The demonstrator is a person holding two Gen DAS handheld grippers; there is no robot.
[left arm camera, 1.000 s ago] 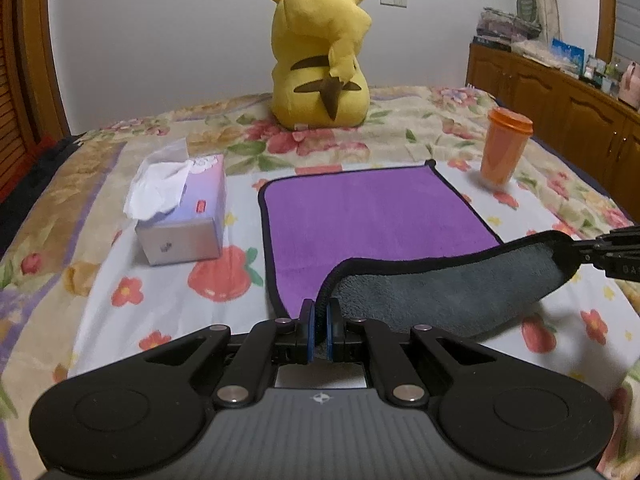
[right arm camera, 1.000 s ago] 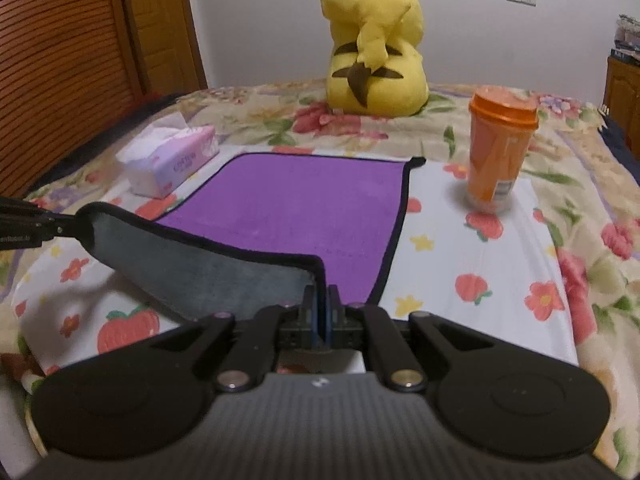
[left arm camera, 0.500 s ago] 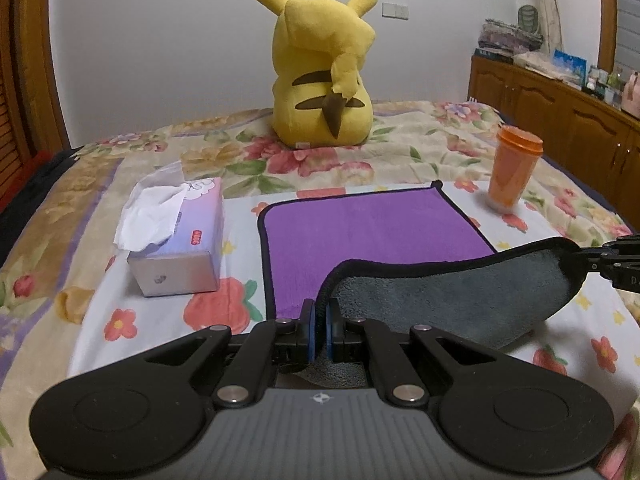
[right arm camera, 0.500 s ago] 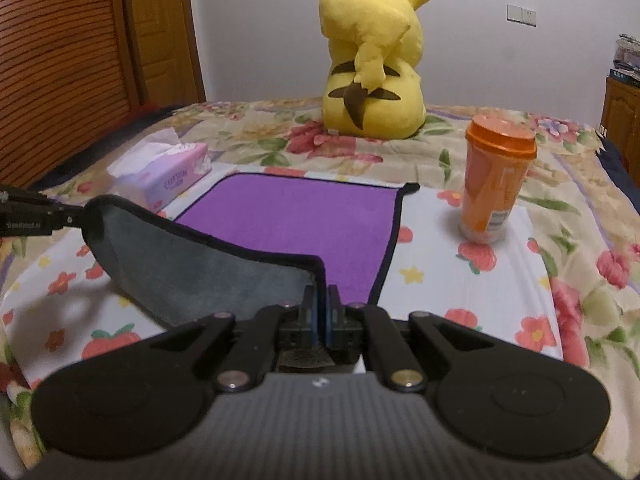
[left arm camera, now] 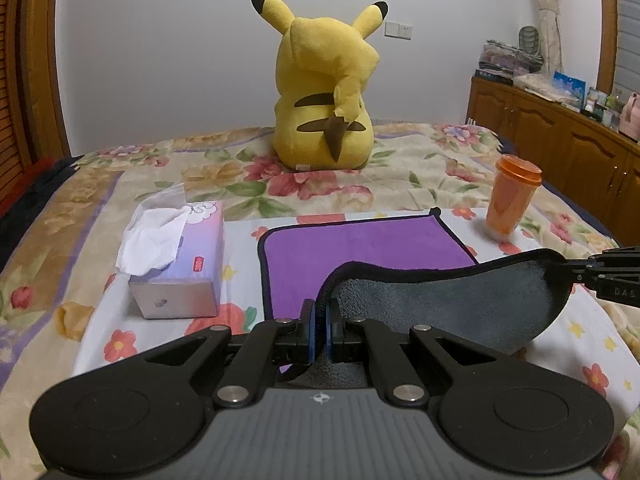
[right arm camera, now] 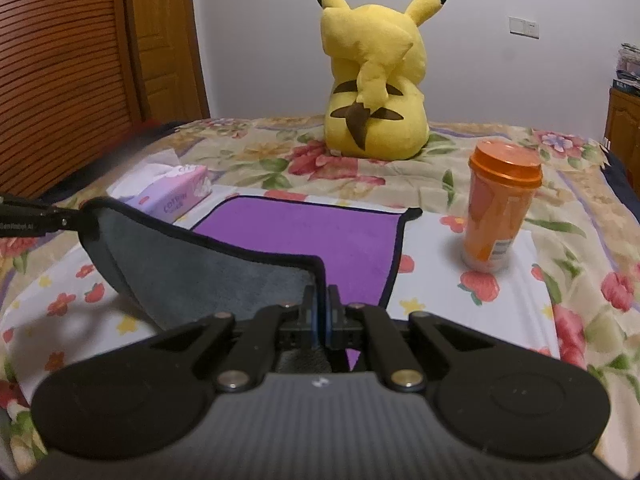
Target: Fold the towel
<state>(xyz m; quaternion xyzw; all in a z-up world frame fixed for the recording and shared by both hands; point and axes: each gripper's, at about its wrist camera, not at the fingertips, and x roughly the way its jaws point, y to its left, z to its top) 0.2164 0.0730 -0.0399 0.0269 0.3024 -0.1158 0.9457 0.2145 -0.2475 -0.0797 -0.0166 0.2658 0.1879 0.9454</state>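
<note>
Towel (left arm camera: pixel 360 248), purple with grey underside, soft, limp, sagging between lifted near corners; left tongs (left arm camera: pixel 319 330) and right tongs (right arm camera: pixel 320 320) each pinch one corner.

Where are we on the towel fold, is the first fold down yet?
Not yet. Done: the left gripper and right gripper are each shut on a near corner of the towel. In hand: the near edge is raised, grey underside showing, while the far purple half lies flat on the bed. Left: carry that edge to the far edge, lay it down, release.
</note>
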